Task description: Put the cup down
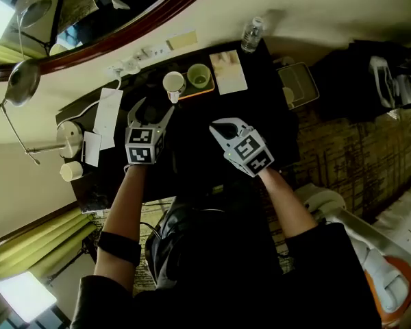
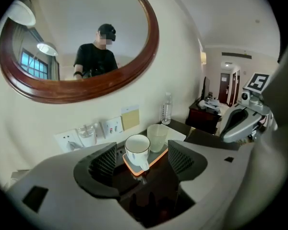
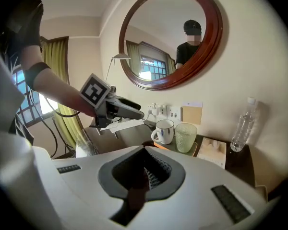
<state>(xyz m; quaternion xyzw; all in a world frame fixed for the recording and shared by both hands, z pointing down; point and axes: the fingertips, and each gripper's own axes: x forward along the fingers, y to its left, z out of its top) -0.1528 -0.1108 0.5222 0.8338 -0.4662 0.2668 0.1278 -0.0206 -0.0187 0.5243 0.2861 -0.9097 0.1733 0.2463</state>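
A white cup (image 1: 173,83) with a dark rim stands upright on an orange-edged tray (image 1: 192,92) at the back of the black table, beside a green glass (image 1: 198,76). My left gripper (image 1: 153,108) hovers just short of the cup, open, with nothing between its pads. In the left gripper view the cup (image 2: 138,150) shows beyond the spread jaws, its handle towards me. My right gripper (image 1: 217,130) is shut and empty, held above the middle of the table. The right gripper view shows the cup (image 3: 164,131), the glass (image 3: 185,137) and the left gripper (image 3: 129,110).
A water bottle (image 1: 252,34) and a white pad (image 1: 227,72) lie right of the tray. Papers (image 1: 108,117), small white jars (image 1: 72,171) and a desk lamp (image 1: 22,81) crowd the table's left end. Wall sockets (image 2: 113,127) and a round mirror (image 2: 81,42) are behind.
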